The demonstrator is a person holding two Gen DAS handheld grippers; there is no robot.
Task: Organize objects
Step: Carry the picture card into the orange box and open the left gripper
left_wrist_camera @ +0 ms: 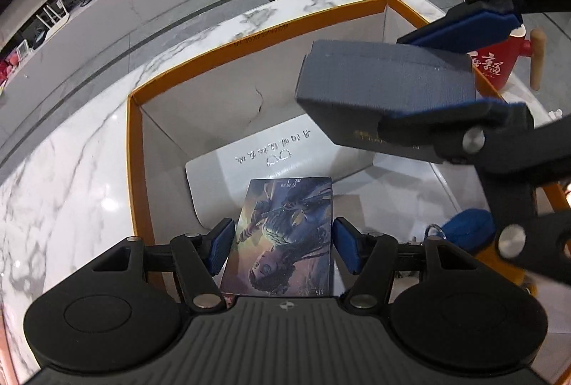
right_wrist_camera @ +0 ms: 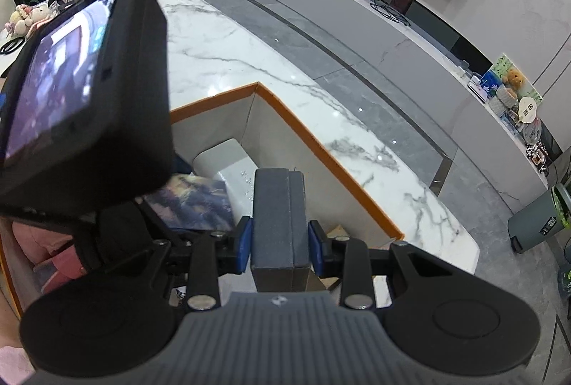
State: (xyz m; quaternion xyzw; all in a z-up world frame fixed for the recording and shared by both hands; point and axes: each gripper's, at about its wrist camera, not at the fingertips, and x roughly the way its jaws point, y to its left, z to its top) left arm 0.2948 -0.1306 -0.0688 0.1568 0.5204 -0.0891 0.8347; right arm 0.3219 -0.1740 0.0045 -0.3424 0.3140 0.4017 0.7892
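Gripping the grey case (right_wrist_camera: 278, 221) in my right hand-held gripper (right_wrist_camera: 280, 244) and the picture card (left_wrist_camera: 282, 238) between the left hand-held gripper's (left_wrist_camera: 282, 247) pads, I should lower both gently into the orange-rimmed box (left_wrist_camera: 134, 153) on the desk (left_wrist_camera: 64, 178), releasing only once they rest flat.

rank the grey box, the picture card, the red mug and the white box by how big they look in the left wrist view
1. grey box, held up in the right gripper, so nearness inflates it
2. picture card, between the left gripper pads
3. white box, partly hidden, so unsure against the card
4. red mug, mostly hidden
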